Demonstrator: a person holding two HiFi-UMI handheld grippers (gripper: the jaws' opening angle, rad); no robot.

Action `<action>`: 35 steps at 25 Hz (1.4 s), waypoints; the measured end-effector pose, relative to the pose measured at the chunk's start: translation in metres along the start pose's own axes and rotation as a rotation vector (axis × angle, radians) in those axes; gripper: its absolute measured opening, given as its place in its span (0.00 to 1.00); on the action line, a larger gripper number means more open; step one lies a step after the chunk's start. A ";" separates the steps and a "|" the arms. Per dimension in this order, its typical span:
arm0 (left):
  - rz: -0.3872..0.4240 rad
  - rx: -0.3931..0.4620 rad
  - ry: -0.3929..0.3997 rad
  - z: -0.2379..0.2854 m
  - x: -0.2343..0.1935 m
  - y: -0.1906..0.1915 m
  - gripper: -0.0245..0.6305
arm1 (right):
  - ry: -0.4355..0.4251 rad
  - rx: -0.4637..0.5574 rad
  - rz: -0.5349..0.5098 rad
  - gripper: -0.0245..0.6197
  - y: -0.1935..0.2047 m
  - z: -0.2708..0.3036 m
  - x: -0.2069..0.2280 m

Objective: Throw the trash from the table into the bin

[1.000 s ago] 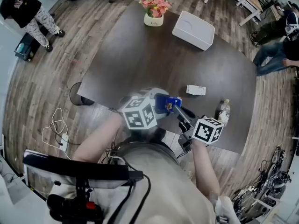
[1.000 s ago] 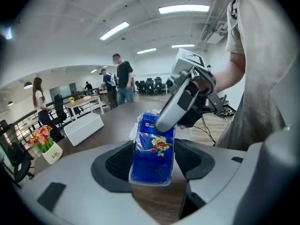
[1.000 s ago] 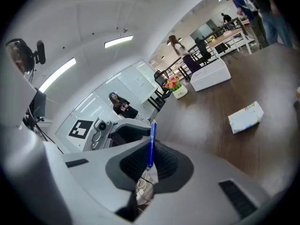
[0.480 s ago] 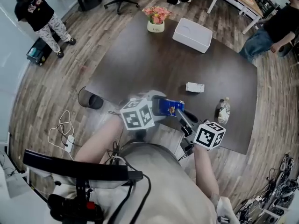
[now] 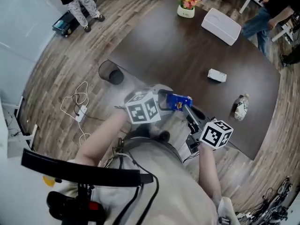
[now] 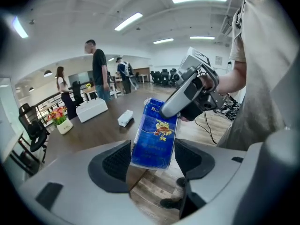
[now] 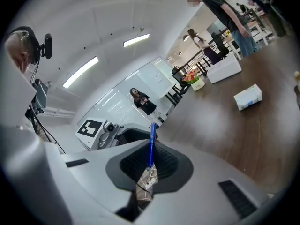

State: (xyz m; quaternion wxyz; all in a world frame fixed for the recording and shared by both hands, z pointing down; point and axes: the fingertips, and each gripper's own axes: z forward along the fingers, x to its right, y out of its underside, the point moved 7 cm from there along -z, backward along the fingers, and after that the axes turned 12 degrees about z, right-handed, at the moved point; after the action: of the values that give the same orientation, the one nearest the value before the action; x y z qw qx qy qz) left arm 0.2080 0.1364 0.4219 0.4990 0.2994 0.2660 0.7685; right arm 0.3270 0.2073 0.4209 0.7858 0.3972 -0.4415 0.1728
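- Right gripper (image 5: 186, 108) is clenched on the blue packet (image 5: 179, 102) in the head view, holding it in the air at the near edge of the table (image 5: 187, 50), with the left gripper (image 5: 161, 100) just beside it at 9 o'clock.
- Bin (image 5: 111, 72) stands on the floor at 10 o'clock of the packet, by the table's corner.
- On the table, a small white box (image 5: 217, 75) lies at 1 o'clock of the packet and a bottle (image 5: 240, 108) at 3 o'clock.
- Left gripper view: jaws stand wide, and the packet fills the gap, tilted, its 2 long edges against both pads. The right gripper pinches its top at 1 o'clock.
- Right gripper view: jaws are together on the packet, which shows edge-on as a thin blue strip, with the left gripper beyond at 10 o'clock.
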 end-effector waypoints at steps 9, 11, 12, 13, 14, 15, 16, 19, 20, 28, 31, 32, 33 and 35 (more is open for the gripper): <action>-0.067 0.050 -0.024 -0.096 0.011 0.086 0.46 | -0.036 -0.215 -0.218 0.07 0.035 0.101 -0.081; -0.107 0.098 -0.009 -0.127 0.010 0.114 0.46 | -0.040 -0.257 -0.258 0.07 0.043 0.133 -0.101; -0.126 0.123 0.003 -0.145 0.009 0.129 0.46 | -0.045 -0.276 -0.275 0.07 0.048 0.150 -0.112; -0.143 0.147 0.018 -0.163 0.009 0.143 0.46 | -0.053 -0.296 -0.294 0.07 0.055 0.167 -0.125; -0.160 0.174 0.036 -0.182 0.007 0.158 0.46 | -0.064 -0.316 -0.316 0.07 0.061 0.185 -0.139; -0.175 0.202 0.055 -0.201 0.003 0.171 0.46 | -0.078 -0.336 -0.336 0.07 0.067 0.203 -0.153; -0.186 0.224 0.072 -0.218 -0.001 0.185 0.46 | -0.093 -0.354 -0.351 0.07 0.071 0.222 -0.166; -0.187 0.235 0.126 -0.250 -0.004 0.218 0.46 | -0.136 -0.408 -0.401 0.07 0.085 0.267 -0.201; -0.186 0.237 0.138 -0.255 -0.002 0.225 0.46 | -0.146 -0.428 -0.425 0.07 0.090 0.277 -0.207; -0.307 0.371 0.183 -0.269 -0.017 0.253 0.14 | -0.162 -0.501 -0.558 0.07 0.089 0.315 -0.212; -0.332 0.363 0.182 -0.261 -0.038 0.258 0.11 | -0.175 -0.494 -0.581 0.08 0.071 0.326 -0.200; -0.342 0.359 0.178 -0.258 -0.048 0.257 0.10 | -0.183 -0.484 -0.583 0.08 0.063 0.330 -0.195; -0.350 0.351 0.172 -0.256 -0.057 0.256 0.09 | -0.190 -0.474 -0.581 0.08 0.054 0.333 -0.191; -0.361 0.330 0.160 -0.254 -0.073 0.253 0.08 | -0.207 -0.451 -0.571 0.08 0.038 0.339 -0.185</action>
State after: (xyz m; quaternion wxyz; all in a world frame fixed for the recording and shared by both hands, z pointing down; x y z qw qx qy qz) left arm -0.1060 -0.0505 0.4141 0.5499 0.2628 0.4754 0.6344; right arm 0.0129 -0.0179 0.3854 0.8212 0.3366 -0.4171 -0.1959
